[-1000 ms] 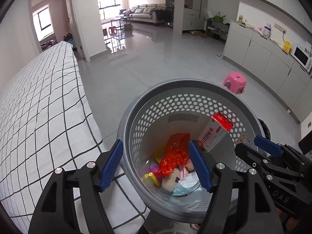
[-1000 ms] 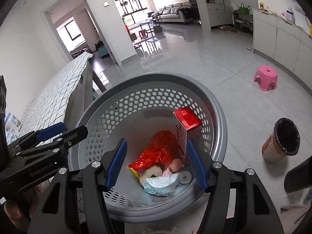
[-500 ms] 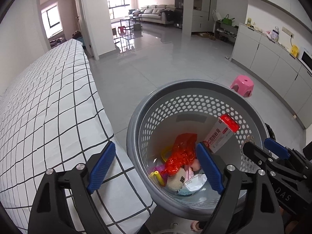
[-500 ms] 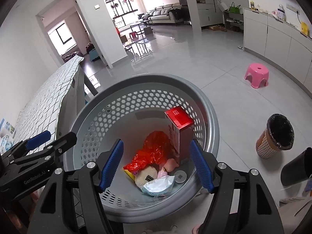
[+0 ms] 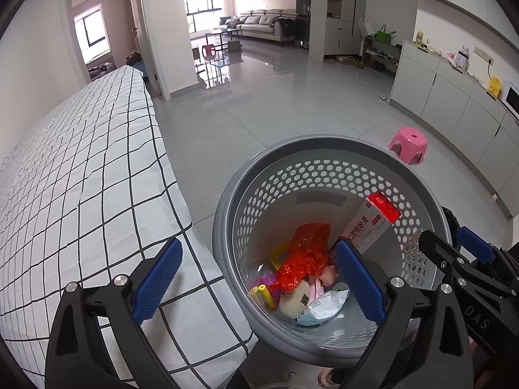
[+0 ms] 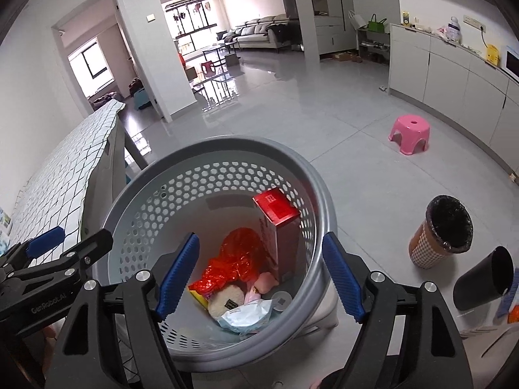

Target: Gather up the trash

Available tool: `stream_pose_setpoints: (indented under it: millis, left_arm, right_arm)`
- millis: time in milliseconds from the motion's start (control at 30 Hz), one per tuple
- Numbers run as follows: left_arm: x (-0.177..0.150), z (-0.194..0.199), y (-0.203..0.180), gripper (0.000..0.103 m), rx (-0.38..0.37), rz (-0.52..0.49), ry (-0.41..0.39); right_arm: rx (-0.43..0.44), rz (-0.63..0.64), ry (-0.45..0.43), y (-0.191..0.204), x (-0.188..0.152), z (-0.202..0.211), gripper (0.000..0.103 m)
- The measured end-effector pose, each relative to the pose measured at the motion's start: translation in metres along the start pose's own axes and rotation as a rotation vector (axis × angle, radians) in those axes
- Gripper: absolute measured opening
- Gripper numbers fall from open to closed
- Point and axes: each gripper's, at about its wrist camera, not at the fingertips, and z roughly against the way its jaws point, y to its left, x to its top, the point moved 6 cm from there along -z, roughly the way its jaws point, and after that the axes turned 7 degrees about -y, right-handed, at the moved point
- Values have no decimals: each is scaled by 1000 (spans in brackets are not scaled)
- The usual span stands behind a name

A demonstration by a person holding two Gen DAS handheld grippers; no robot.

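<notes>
A grey perforated basket (image 5: 324, 149) (image 6: 227, 144) stands on the floor beside the bed. Inside lie a red crumpled wrapper (image 5: 305, 253) (image 6: 236, 259), a red-and-white box (image 5: 369, 223) (image 6: 279, 223) leaning on the wall, a yellow marker (image 5: 266, 296), a round beige piece (image 6: 225, 298) and a pale packet (image 5: 324, 303) (image 6: 246, 316). My left gripper (image 5: 259, 278) is open and empty above the basket's left rim. My right gripper (image 6: 259, 275) is open and empty above the basket. Each gripper shows at the edge of the other's view.
A bed with a white checked cover (image 5: 74, 188) is on the left. A pink stool (image 6: 410, 133) stands on the floor to the right. A checked bin with a black liner (image 6: 441, 233) and a black cylinder (image 6: 483, 278) are at the right. White cabinets (image 5: 454, 103) line the right wall.
Both grippers have drawn back and up from the basket, still open. The left view has shifted left, so more of the bed shows. The trash in the basket has not moved.
</notes>
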Motion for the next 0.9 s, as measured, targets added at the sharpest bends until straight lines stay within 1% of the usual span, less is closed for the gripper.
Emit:
stream_pose_setpoints:
  millis: [300, 900]
  left_arm:
    - [2, 2, 0, 96, 12, -2, -7]
    - [1, 9, 6, 96, 43, -2, -19]
  right_arm:
    - [-9, -5, -6, -2, 1, 3, 75]
    - [-14, -4, -13, -1, 3, 8, 76]
